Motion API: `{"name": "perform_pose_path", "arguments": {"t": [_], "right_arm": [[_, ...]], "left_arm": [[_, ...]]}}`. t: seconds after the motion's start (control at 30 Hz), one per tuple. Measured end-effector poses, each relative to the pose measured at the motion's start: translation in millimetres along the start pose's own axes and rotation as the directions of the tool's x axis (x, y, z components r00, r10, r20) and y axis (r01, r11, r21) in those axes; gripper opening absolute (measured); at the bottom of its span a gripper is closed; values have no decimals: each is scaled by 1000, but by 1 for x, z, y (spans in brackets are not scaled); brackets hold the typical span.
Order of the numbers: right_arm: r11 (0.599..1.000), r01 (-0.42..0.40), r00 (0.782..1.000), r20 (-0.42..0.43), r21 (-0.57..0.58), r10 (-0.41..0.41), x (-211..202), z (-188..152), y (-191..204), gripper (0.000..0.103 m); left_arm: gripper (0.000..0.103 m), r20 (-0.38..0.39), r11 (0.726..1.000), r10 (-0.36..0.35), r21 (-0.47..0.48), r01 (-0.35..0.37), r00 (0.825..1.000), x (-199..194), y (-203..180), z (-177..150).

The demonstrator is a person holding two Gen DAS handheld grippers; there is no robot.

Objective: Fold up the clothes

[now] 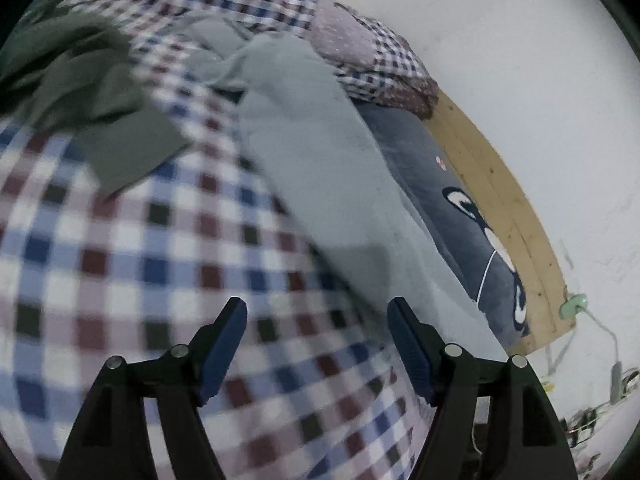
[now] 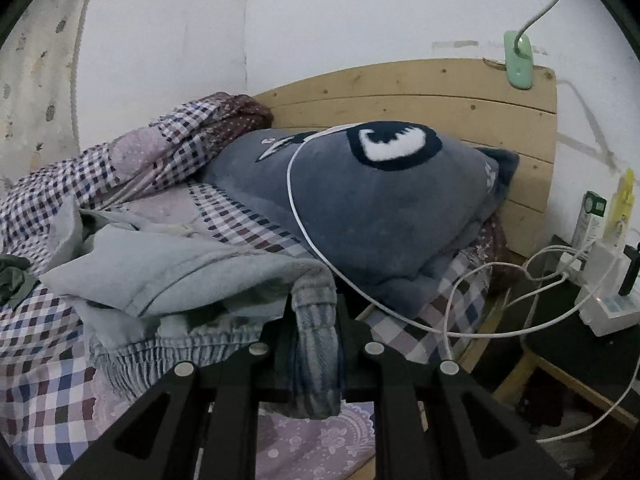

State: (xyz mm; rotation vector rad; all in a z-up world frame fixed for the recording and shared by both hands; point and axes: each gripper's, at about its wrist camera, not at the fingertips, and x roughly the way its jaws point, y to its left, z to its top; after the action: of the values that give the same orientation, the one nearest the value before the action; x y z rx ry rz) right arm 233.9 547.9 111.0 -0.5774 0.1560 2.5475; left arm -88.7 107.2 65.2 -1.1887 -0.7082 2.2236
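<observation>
The right claw was clenched on the ribbed hem of the pale blue garment lying rumpled near the bed's head edge, the left claw released above it, so spreading it flat looked due.

A: Any lettering to call out here?

B: Nothing legible. The white-and-green carton at three o'clock in the right wrist view carries print, but it's too small to read.

A: And the yellow bottle just beside it?

B: Same story, a blur. The grey pillow shows a cartoon eye only, no words.
</observation>
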Motion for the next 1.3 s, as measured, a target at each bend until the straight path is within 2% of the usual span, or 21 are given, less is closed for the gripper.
{"name": "perform_pose_path", "arguments": {"t": [0.13,0.2,0.27,0.43,0.53,0.7,0.8,0.87,0.9,0.97,1.0,1.03,1.07,1.2,1.3], "right_arm": [[998,-27,999,24,-53,29,-8,-4,4,15],[997,-45,999,27,-67,47,-12,-8,6,15],[995,-61,998,29,-75,64,-14,-11,6,15],[990,-105,994,25,-89,108,-17,-16,2,15],[985,-127,991,29,-114,131,-22,-20,3,15],[973,-158,985,35,-165,166,-30,-26,7,15],[970,-175,983,29,-171,182,-32,-28,6,15],[969,-180,982,25,-171,187,-32,-29,6,15],[968,-181,982,23,-174,188,-32,-29,6,15],[967,-180,982,21,-183,186,-32,-30,7,15],[966,-178,983,17,-189,185,-32,-30,7,15],[965,-177,983,12,-195,183,-32,-30,8,15],[964,-175,983,10,-200,181,-33,-30,8,15],[962,-164,986,-2,-217,167,-33,-31,11,15],[964,-147,989,-11,-221,148,-31,-29,14,15]], "left_arm": [[76,-29,995,55,80,-52,998,41,-49,30],[76,-41,987,115,120,-110,992,63,-67,43],[76,-39,972,182,160,-173,983,82,-78,55],[76,1,941,307,147,-304,952,112,-84,93],[76,46,919,378,102,-381,925,118,-78,122],[76,85,883,457,75,-463,885,137,-79,155],[76,107,833,534,103,-543,839,148,-80,171],[75,107,825,550,87,-559,828,151,-73,181],[73,105,825,552,76,-560,827,151,-69,186],[50,108,842,528,61,-536,842,146,-62,190],[41,110,850,516,53,-524,849,144,-59,192],[21,112,858,504,45,-511,856,141,-55,194],[5,114,866,492,37,-499,863,139,-52,196],[3,129,895,443,4,-447,887,126,-39,205],[3,207,913,405,-34,-407,891,90,-36,214]]}}
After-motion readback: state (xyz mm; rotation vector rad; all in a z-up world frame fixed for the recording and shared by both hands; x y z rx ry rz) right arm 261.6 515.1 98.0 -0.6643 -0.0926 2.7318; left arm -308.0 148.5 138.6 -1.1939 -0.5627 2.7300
